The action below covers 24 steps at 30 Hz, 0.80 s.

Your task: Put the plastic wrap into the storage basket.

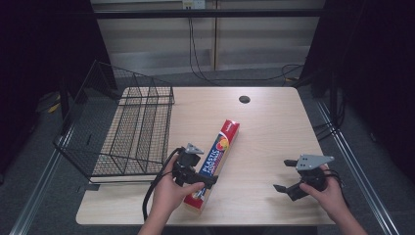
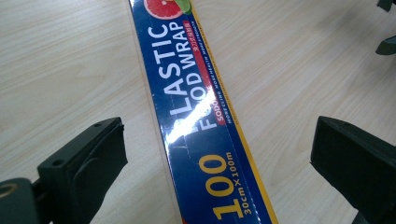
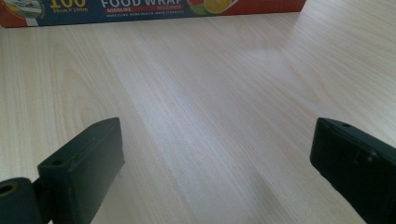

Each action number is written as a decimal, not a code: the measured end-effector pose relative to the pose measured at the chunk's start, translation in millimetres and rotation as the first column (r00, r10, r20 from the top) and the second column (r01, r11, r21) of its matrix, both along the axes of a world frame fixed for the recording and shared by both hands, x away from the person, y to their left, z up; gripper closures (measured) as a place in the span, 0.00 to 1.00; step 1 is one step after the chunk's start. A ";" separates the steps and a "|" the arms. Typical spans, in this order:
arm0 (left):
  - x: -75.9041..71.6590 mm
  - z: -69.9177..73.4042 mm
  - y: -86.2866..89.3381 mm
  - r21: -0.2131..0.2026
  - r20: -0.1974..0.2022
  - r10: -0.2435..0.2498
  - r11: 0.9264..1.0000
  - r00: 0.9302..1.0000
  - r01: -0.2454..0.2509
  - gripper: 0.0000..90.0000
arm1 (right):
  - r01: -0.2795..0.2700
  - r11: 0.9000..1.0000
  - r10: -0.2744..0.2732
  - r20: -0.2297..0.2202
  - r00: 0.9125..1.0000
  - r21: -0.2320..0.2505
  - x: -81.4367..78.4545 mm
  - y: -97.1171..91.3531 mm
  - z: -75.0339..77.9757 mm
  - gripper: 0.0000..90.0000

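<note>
The wire basket (image 1: 117, 132) stands on the table (image 1: 274, 127), its near corner overhanging. The left gripper (image 1: 198, 178) hides the plastic wrap box (image 1: 221, 147) middle, jaws wide astride it, untouching. The right gripper (image 1: 286, 175) hovers wide open, empty, pointing leftward.

Pale wooden table (image 1: 264, 127) evenly lit from above; surroundings at 3 and 9 o'clock left in darkness. White glare seen on glossy blue plastic-wrap box (image 2: 187, 123). Near black jaws rendered soft, slightly blurred in both gripper views.
</note>
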<state>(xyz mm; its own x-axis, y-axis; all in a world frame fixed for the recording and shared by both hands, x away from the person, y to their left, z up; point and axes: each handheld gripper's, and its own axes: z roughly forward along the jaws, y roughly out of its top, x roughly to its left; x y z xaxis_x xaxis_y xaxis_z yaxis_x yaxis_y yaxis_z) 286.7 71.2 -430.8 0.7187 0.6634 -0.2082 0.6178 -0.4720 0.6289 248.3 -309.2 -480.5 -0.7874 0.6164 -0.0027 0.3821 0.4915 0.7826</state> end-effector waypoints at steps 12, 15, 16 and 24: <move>5.5 -3.9 -2.3 -0.018 -0.024 0.021 1.000 0.999 -0.021 0.00 | 0.014 1.000 -0.014 0.001 1.000 0.016 -1.9 -3.7 1.9 0.03; 8.7 -2.8 -3.5 -0.009 -0.025 0.000 1.000 1.000 0.000 0.00 | 0.011 1.000 -0.011 -0.001 1.000 0.018 -2.8 -4.5 2.2 0.03; 8.7 -2.8 -3.5 -0.009 -0.025 0.000 1.000 1.000 0.000 0.00 | 0.011 1.000 -0.011 -0.001 1.000 0.018 -2.8 -4.5 2.2 0.03; 18.6 -2.9 -18.4 -0.002 -0.019 0.017 1.000 1.000 -0.017 0.03 | 0.025 0.999 -0.026 0.003 1.000 0.046 -3.8 -8.1 5.6 0.03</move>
<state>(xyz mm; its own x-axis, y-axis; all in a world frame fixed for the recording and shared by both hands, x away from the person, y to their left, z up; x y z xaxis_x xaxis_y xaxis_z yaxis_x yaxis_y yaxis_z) 305.2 52.8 -433.7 0.7032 0.6752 -0.2228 0.6376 -0.4601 0.6179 244.5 -317.3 -474.9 -0.7715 0.6358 0.0235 0.3915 0.4453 0.8053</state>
